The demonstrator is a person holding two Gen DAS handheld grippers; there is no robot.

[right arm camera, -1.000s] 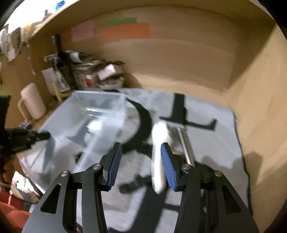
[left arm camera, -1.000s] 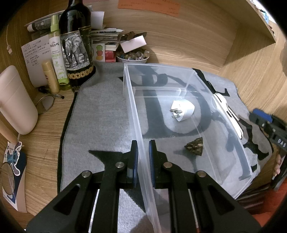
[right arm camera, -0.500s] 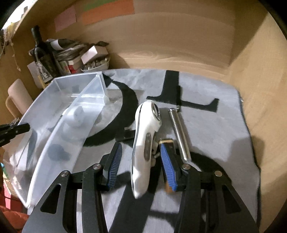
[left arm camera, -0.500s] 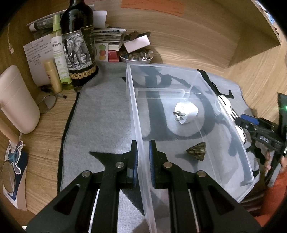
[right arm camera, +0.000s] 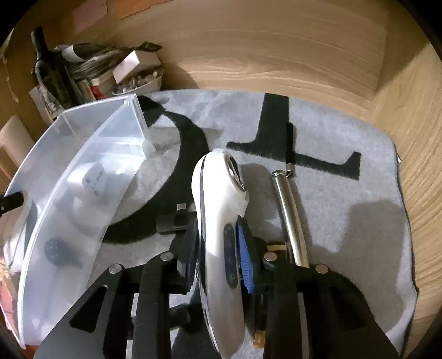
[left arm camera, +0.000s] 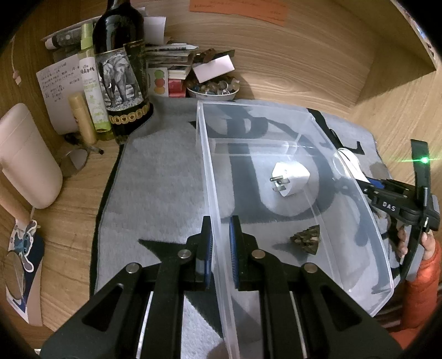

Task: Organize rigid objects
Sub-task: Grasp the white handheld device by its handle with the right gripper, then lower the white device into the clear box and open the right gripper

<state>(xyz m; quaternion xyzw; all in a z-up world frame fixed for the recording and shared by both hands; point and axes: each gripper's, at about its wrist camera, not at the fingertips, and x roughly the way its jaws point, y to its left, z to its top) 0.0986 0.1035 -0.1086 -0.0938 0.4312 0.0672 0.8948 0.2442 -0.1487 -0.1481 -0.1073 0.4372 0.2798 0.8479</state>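
Grasp step: right claw, jaws just closing, grips white handheld device; left claw clamps clear bin wall. Next: lift, clear rim, release inside.

A wooden desk sits in a nook closed in by wood-grain walls at the back and side. A grey mat with black shapes covers most of the desk. Orange and pink paper notes are stuck high on the back wall, and warm light casts hard shadows.
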